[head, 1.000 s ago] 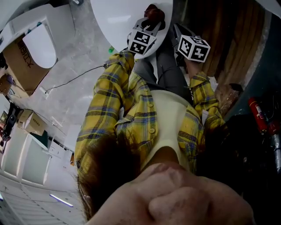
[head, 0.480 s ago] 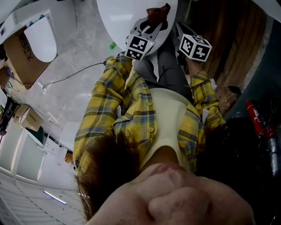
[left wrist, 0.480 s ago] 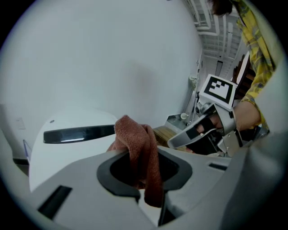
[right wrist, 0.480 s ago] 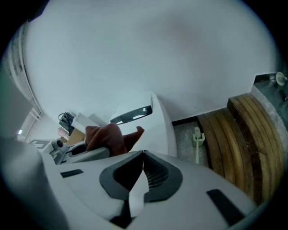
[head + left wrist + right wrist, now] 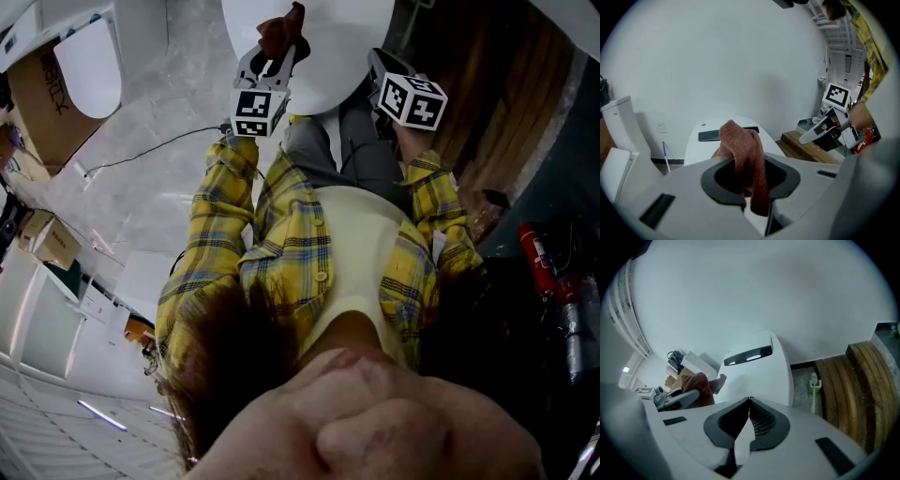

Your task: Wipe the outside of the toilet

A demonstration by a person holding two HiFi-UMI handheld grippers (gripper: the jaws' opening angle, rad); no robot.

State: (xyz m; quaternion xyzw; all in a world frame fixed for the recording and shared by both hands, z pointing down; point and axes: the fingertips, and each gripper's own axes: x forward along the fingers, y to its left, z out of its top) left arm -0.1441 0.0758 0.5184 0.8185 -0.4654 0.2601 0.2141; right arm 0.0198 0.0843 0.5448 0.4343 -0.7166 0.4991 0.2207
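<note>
The white toilet point(image 5: 314, 42) fills the top of the head view; its lid and dark button panel point(image 5: 749, 354) show in the right gripper view. My left gripper point(image 5: 277, 45) is shut on a reddish-brown cloth point(image 5: 744, 157), held against the toilet's left side. The cloth point(image 5: 283, 28) bunches above the jaws. My right gripper point(image 5: 749, 402) hovers right of the toilet, jaws closed together with nothing between them. The left gripper view shows the right gripper point(image 5: 824, 132) off to its right.
A wooden plank platform point(image 5: 862, 385) lies right of the toilet, with a white brush-like item point(image 5: 813, 389) on the floor between. A cardboard box point(image 5: 42, 117), another white toilet part point(image 5: 89, 66) and a thin cable point(image 5: 150, 157) sit left. A red extinguisher point(image 5: 539, 251) lies far right.
My left gripper has carried the cloth up and to the left along the toilet's side. The right gripper has barely moved.
</note>
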